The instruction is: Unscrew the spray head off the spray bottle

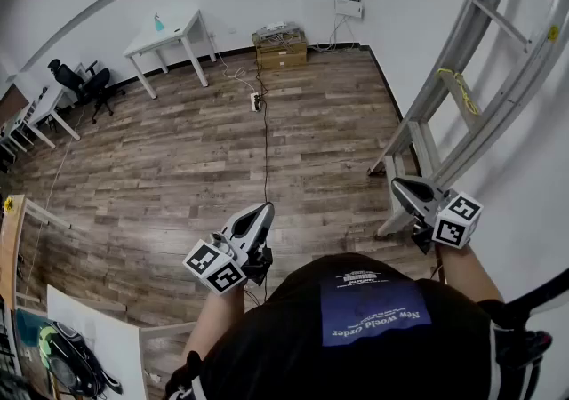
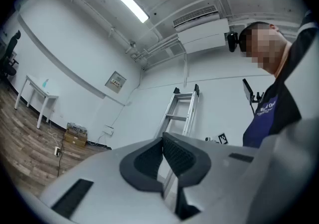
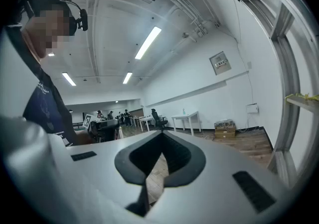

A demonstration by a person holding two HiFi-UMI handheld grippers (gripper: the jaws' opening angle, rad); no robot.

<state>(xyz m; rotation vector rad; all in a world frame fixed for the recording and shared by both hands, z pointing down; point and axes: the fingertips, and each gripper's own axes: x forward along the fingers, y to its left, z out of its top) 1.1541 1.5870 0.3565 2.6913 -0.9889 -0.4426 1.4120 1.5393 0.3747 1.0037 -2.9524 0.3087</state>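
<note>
Head view: left hand-held gripper (image 1: 264, 209) and right hand-held gripper (image 1: 399, 185) hang above the floor (image 1: 222, 149), well apart from a small teal bottle (image 1: 158, 23) on the far white surface (image 1: 182, 27)

Left gripper view: jaws clenched, empty, ladder (image 2: 180, 111) beyond

Right gripper view: jaws clenched, empty; bottle too small to tell its head

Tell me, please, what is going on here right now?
A person stands on a wooden floor, holding a gripper in each hand. The left gripper and the right gripper are both held out in front, jaws shut on nothing. Nothing to work on is near them, so the task is not under way. A ladder stands at the right.
</note>
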